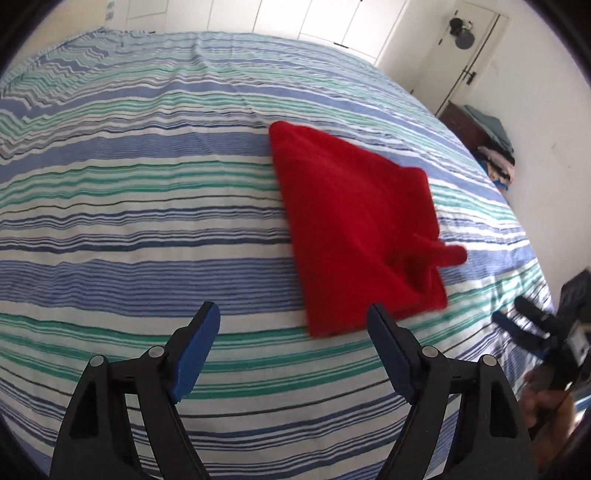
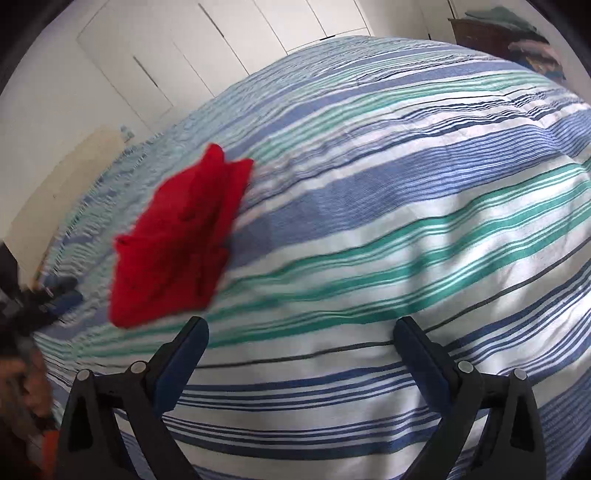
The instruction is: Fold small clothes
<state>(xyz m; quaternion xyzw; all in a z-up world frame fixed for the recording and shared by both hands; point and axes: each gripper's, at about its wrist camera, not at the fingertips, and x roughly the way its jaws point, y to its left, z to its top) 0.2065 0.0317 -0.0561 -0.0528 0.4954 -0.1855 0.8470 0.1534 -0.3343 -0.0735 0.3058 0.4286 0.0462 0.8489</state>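
Observation:
A small red garment [image 1: 351, 221] lies folded and flat on the striped bedspread [image 1: 147, 221]. My left gripper [image 1: 292, 312] hovers open just in front of its near corner, with no cloth pressed between the blue pads. In the right wrist view the red garment [image 2: 181, 236] sits to the upper left, blurred. My right gripper [image 2: 302, 325] is open over bare bedspread [image 2: 369, 221], to the right of the garment. The right gripper [image 1: 511, 312] also shows at the left view's right edge, and the left gripper [image 2: 72, 290] at the right view's left edge.
White wardrobe doors [image 1: 332, 18] stand behind the bed. A dark wooden chest [image 1: 469, 125] with piled clothes [image 1: 495, 155] is at the far right, by a white door [image 1: 469, 48]. A hand [image 1: 543, 402] holds the right gripper's handle.

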